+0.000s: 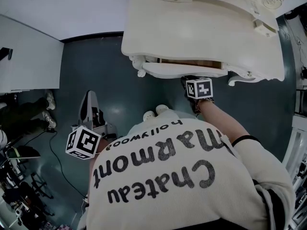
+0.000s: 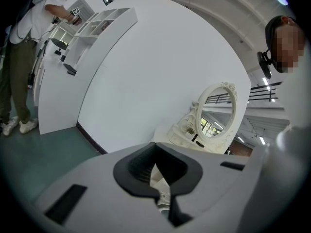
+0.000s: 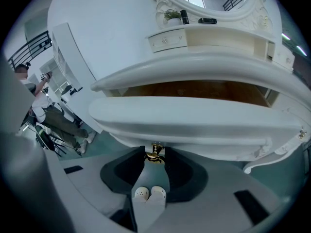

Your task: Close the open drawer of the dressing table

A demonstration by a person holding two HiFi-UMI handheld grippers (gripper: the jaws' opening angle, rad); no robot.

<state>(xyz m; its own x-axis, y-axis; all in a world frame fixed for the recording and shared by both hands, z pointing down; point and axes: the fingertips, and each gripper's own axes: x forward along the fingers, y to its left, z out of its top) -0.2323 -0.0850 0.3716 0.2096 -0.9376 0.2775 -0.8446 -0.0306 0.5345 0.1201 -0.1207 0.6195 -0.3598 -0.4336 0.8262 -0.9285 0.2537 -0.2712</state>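
The cream dressing table (image 1: 192, 28) stands ahead of me, its drawer (image 1: 184, 70) pulled out a little so the brown wood inside (image 3: 194, 89) shows. My right gripper (image 1: 190, 80) reaches under the curved drawer front (image 3: 194, 123), and its jaws are shut on the small gold knob (image 3: 154, 154). My left gripper (image 1: 89, 97) hangs at my left side, away from the table, over the green floor. In the left gripper view its jaws (image 2: 163, 194) meet at the tips with nothing between them, and the table's oval mirror (image 2: 218, 113) shows far off.
A white counter (image 1: 24, 56) stands at the left with another person's shoes (image 1: 48, 111) beside it. Cables and dark gear (image 1: 24, 186) lie at the lower left. My own white shoes (image 1: 156, 112) stand just short of the drawer. A white frame (image 1: 297, 143) is at the right.
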